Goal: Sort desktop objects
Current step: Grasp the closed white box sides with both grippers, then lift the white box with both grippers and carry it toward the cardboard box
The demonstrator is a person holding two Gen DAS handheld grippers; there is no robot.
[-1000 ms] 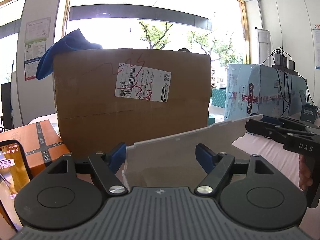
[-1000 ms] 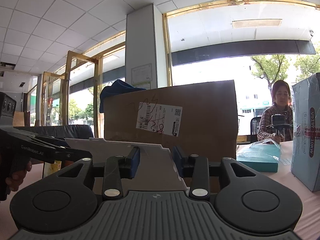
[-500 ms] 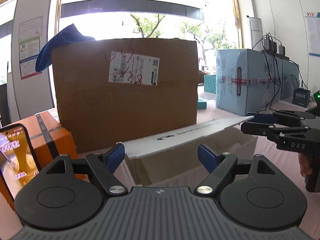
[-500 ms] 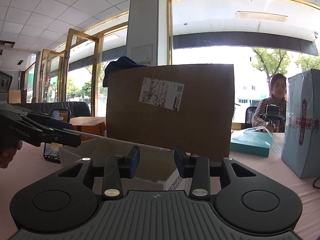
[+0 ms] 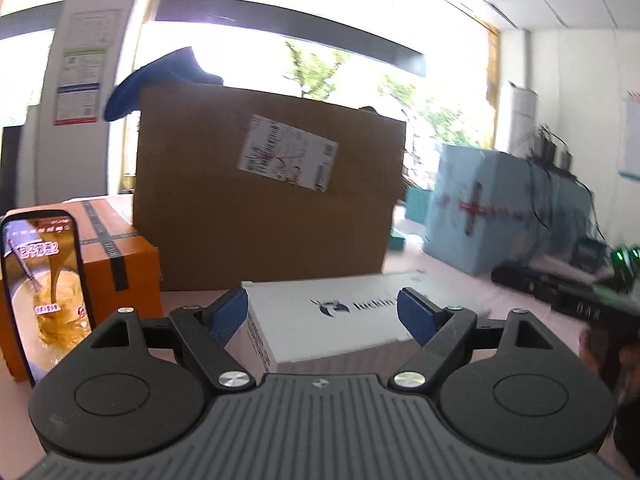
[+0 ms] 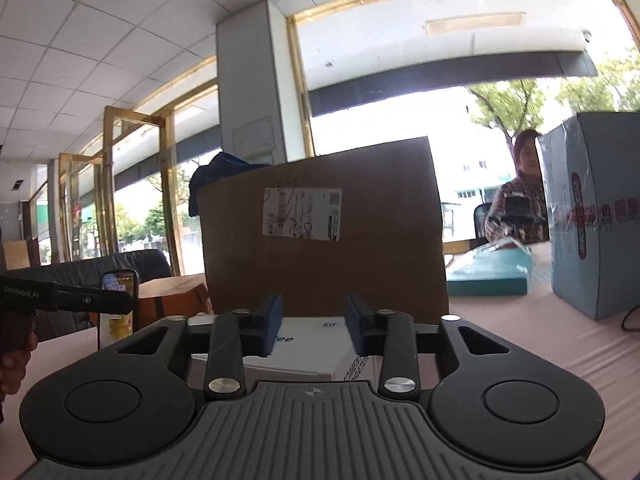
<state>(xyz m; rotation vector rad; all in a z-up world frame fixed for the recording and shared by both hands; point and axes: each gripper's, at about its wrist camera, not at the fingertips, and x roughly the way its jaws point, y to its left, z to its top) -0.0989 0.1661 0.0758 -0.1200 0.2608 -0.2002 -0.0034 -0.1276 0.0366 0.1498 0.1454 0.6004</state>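
- A white box (image 5: 344, 316) with a dark bird logo on its lid lies on the pink worktop (image 6: 540, 344), just in front of a large brown carton (image 5: 264, 200). The lid lies flat, so the box looks closed.
- As a judgement, the sorting is partway through. A phone (image 5: 44, 296) with a lit screen is propped upright against an orange box (image 5: 116, 248) on the left, and a teal flat box (image 6: 488, 276) lies further right. Whether any of these is in its final place cannot be told.
- The left tool (image 5: 322, 310) is spread wide. Its blue pads (image 5: 228, 312) sit on either side of the white box with a visible gap, gripping nothing.
- The right tool (image 6: 314, 326) is also parted, though more narrowly. It hovers over the near edge of the white box, and nothing is pinched between its pads (image 6: 272, 326).
- Contact between either tool and the lid cannot be confirmed, as the left view is blurred.
- A second person (image 6: 520, 200) sits well behind the worktop.
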